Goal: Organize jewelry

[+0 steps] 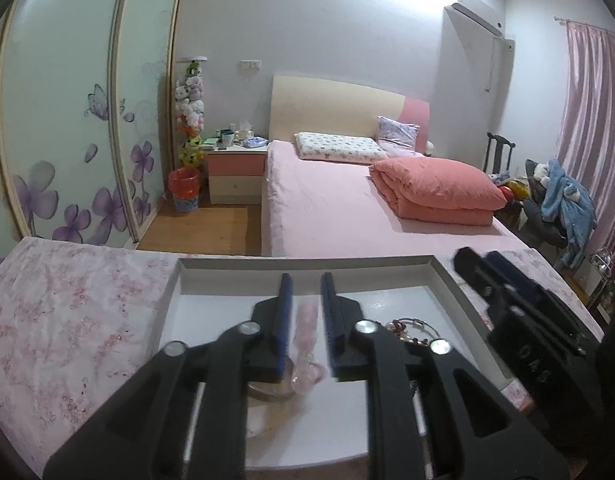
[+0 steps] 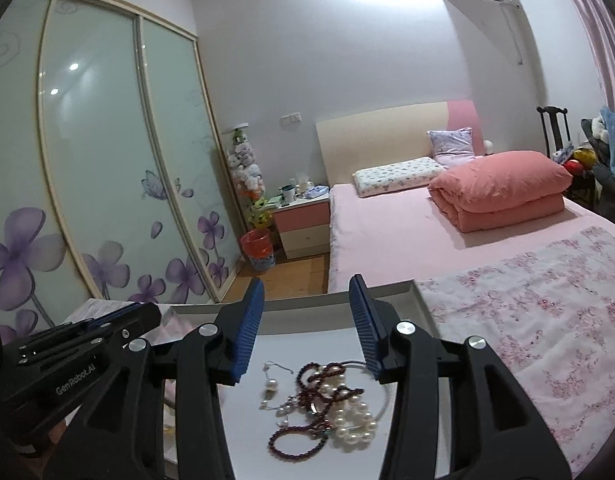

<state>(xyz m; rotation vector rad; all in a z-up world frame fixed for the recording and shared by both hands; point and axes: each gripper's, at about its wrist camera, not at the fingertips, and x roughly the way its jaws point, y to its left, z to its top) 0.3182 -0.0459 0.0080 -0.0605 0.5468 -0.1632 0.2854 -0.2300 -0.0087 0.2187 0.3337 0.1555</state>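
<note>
Between the parted blue pads of the left gripper (image 1: 306,304), low in the frame's centre, lay a pale pink bracelet (image 1: 305,344), not pinched. Likewise the right gripper (image 2: 307,322) stood apart above a tangle of pearl and dark red beads (image 2: 327,404). Both pieces rested in a shallow white tray (image 1: 439,276) on a floral cloth (image 1: 67,320), the bed (image 1: 327,208) beyond.

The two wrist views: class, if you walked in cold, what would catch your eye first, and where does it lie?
First, the tangle of jewelry: white pearls and dark red beads heaped in the shallow white tray, just below the open right gripper. Next, a pale pink bracelet lying in the same tray between the fingers of the left gripper, which do not press on it. Behind, the folded salmon quilt sits on the pink bed.
</note>
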